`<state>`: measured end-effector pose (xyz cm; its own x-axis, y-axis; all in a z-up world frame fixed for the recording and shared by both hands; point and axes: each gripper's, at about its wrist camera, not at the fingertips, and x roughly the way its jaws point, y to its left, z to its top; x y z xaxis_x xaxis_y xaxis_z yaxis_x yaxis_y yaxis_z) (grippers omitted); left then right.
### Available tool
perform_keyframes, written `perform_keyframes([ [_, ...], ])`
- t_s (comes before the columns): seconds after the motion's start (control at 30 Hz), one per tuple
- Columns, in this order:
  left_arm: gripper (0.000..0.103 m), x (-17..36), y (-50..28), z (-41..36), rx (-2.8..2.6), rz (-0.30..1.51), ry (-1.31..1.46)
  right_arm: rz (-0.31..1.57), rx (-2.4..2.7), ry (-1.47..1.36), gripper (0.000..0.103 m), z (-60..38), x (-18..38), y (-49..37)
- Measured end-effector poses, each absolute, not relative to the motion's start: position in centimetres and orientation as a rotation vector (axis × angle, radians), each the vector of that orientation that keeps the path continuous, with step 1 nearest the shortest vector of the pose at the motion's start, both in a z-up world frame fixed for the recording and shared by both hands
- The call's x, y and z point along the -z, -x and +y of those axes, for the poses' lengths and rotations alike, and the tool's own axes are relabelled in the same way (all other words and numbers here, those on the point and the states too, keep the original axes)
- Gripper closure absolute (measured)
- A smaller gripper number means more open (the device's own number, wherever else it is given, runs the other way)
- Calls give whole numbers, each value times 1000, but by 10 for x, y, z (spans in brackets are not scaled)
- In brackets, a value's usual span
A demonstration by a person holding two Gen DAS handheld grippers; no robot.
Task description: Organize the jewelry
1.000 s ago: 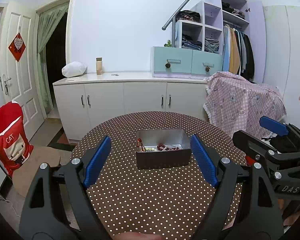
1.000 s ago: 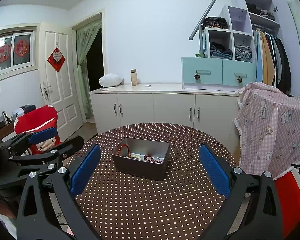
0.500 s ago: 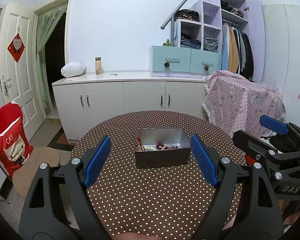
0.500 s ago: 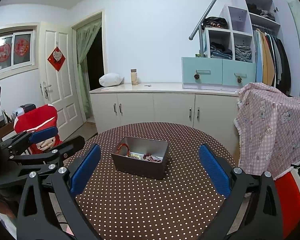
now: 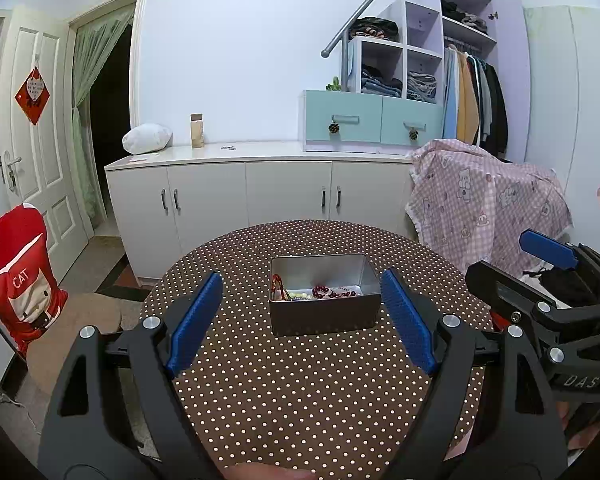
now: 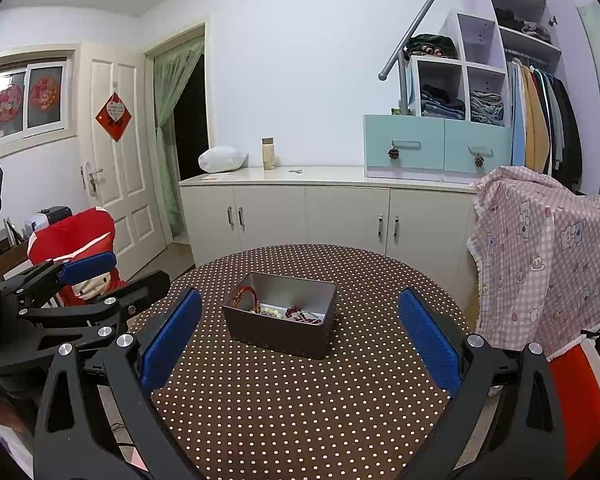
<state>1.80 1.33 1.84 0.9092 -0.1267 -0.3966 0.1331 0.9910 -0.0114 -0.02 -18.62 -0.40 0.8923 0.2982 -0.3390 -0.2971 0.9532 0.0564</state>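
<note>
Both jaws gape wide, left gripper and right gripper holding nothing, one tin of beads mid-table.

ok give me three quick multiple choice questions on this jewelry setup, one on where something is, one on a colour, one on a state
1. Where does the jewelry lie?
A. loose on the tablecloth
B. inside the metal tin
C. on the white cabinet

2. What colour are the gripper pads?
A. blue
B. green
C. yellow

3. How do the jaws of the left gripper stand?
A. shut on a bracelet
B. shut on the rim of the tin
C. open, holding nothing

Answers:
1. B, the beads rest on the bottom of the metal tin, which stands on the dotted table.
2. A, both grippers, including the right gripper, carry blue ribbed pads.
3. C, its pads stand wide apart on either side of the tin in the picture, short of it, touching nothing.
</note>
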Motion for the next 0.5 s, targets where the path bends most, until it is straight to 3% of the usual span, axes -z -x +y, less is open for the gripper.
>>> perform_keyframes([
  [0.5,22,-20,-19,13,135,414,-15,351,-304,-1,8,-188,2,1],
])
